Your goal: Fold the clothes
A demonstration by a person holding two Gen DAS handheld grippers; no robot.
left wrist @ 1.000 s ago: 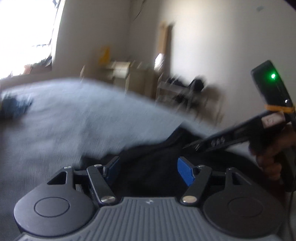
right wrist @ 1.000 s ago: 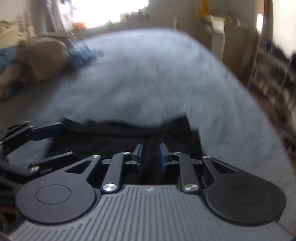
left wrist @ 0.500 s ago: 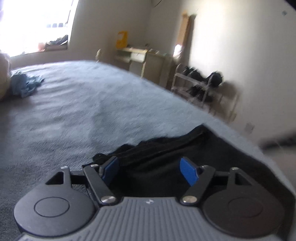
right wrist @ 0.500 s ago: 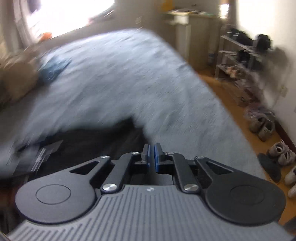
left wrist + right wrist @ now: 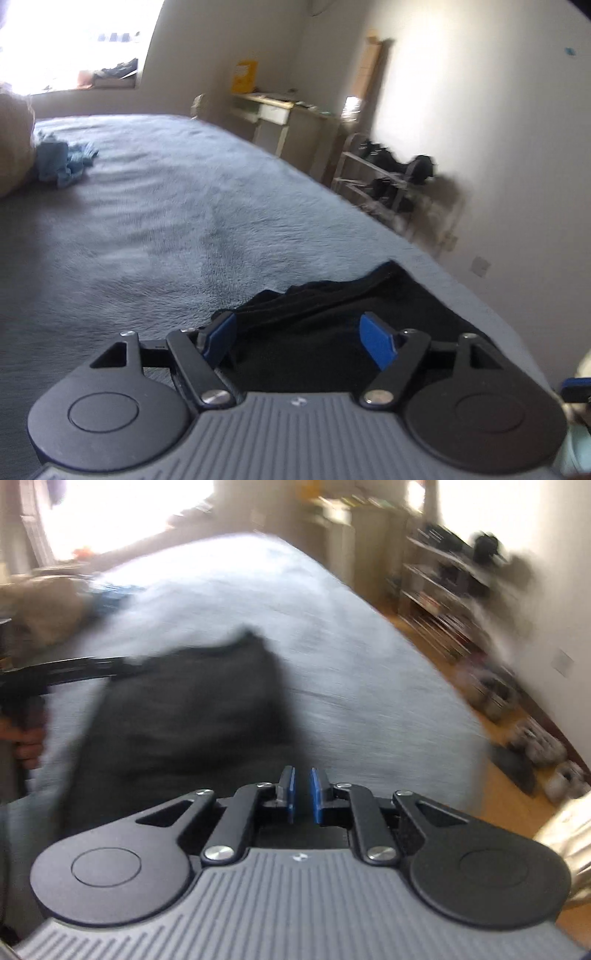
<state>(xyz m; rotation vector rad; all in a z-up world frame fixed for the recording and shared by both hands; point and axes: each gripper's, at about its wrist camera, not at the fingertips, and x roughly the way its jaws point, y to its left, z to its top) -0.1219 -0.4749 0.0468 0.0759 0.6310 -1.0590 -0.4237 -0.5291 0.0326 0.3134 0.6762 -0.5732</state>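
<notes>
- My left gripper [image 5: 297, 334] has its jaws spread wide with nothing pinched. The blue pads [image 5: 376, 339] stand apart over the dark cloth, and neither presses on it.
- Straight ahead of those pads lies the black garment [image 5: 332, 314], bunched in folds near the right-hand edge of the bed [image 5: 184, 221]. That bed is my landmark for everything below.
- My right gripper [image 5: 303, 794] shows its jaws drawn narrow, a thin slit between the blue pads. I see no cloth in that slit, so I read it as empty.
- From the right wrist view the black garment [image 5: 177, 716] lies ahead and to the left of the right gripper, on the bed's grey cover, well short of the bed's far end.
- The garment's long axis seems to run away from me, toward the bed's far end, with its far corner [image 5: 247, 635] pointing that way. The blur keeps me from being sure.
- In the right wrist view the left gripper [image 5: 85, 668] reaches in from the left, its tip at the garment's far left edge, with a hand [image 5: 26, 742] on its handle.
- So I judge my left hand the nearer one to the garment: it is right over the cloth, while the right stands off the near right side.
- A crumpled blue cloth [image 5: 64, 164] sits far up the bed, well apart from the garment.
- My judgement: the next grasp means closing the left pads on the fold just ahead and bringing the right gripper leftward to the near edge.
</notes>
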